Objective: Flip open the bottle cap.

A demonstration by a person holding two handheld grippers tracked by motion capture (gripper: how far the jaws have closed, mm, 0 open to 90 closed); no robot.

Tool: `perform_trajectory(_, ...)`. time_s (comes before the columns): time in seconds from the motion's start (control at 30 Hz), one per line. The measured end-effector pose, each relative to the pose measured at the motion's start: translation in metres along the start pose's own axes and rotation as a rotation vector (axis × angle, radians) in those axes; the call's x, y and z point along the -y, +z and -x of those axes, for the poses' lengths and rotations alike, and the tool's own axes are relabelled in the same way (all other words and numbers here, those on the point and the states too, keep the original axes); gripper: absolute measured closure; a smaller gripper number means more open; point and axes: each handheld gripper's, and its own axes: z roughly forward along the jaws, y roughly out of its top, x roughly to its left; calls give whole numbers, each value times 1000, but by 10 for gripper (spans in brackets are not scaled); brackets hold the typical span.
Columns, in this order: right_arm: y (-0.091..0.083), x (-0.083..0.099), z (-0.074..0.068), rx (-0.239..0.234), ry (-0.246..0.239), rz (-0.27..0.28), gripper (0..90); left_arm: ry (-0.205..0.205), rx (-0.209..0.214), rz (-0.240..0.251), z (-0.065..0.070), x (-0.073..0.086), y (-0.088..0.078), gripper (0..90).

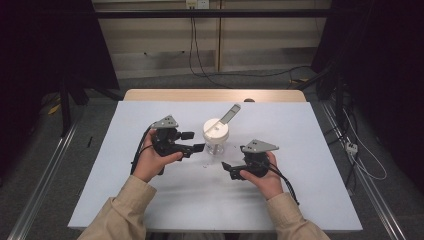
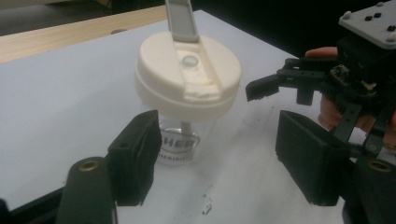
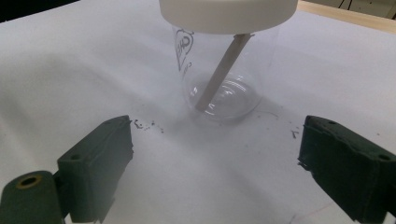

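A clear plastic cup [image 1: 216, 141] with a cream lid [image 1: 215, 129] stands upright in the middle of the white table [image 1: 175, 200]. Its flip cap [image 1: 230, 114] is raised. My left gripper [image 1: 193, 141] is just left of the cup, open, with nothing between its pads. From the left gripper view the cup [image 2: 184, 140] stands just beyond the left gripper [image 2: 219, 156], nearer one pad [image 2: 135, 156]. My right gripper [image 1: 226, 168] is open at the cup's near right side, apart from it. The right gripper [image 3: 215, 163] faces the cup [image 3: 224, 79], which has a pale straw [image 3: 219, 77] leaning inside.
Small dark specks [image 3: 147, 125] lie on the white sheet near the cup's base. A wooden edge [image 1: 215, 95] runs along the table's far side. Cables [image 1: 365, 165] trail on the floor to the right.
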Motion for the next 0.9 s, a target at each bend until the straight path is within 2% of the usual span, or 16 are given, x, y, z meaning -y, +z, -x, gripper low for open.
perform_trajectory(0.07,-3,2,1,-3,4,-1,91,1,-4,3,1,4,-3,285)
perform_trajectory(0.23,-11,7,1,-5,-10,-14,90,-12,10,-27,0,17,-6,252)
perform_trajectory(0.63,-32,22,6,-9,-14,-24,93,-4,-32,-44,-2,44,-23,197)
perform_trajectory(0.9,-38,26,7,-16,-9,-18,91,-4,-41,-52,-4,57,-32,173)
